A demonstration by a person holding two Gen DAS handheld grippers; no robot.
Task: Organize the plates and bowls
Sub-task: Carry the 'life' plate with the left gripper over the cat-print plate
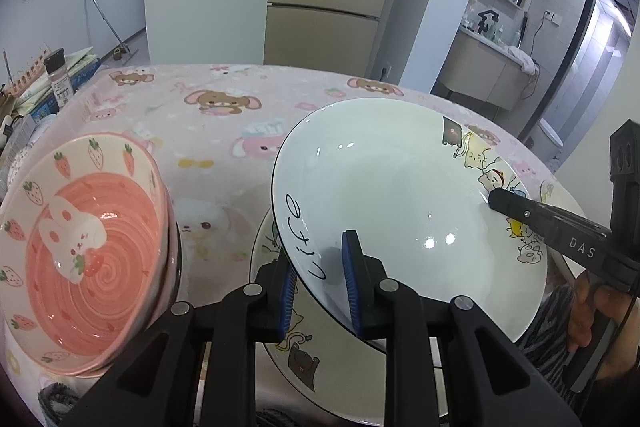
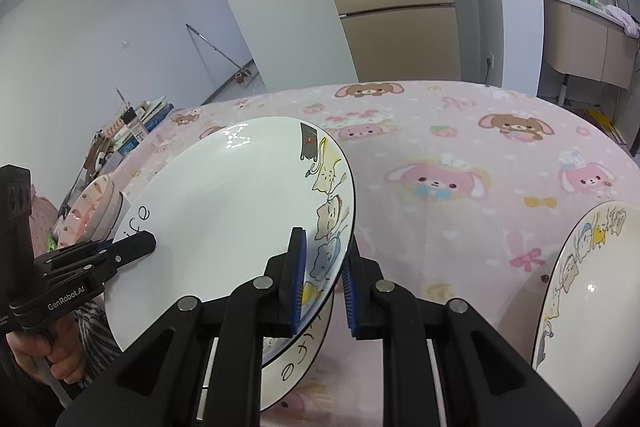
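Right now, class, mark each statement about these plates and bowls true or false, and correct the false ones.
1. Both grippers grip the same white cat-print plate. True.
2. The left gripper grips the rim by the cartoon cats. False: it grips by the lettering; the right gripper holds the cat side.
3. Another cat-print plate lies beneath the held one. True.
4. The pink strawberry-and-rabbit bowl stands alone. False: it sits on other bowls.
5. The pink cartoon tablecloth is plain. False: it shows rabbits and bears.
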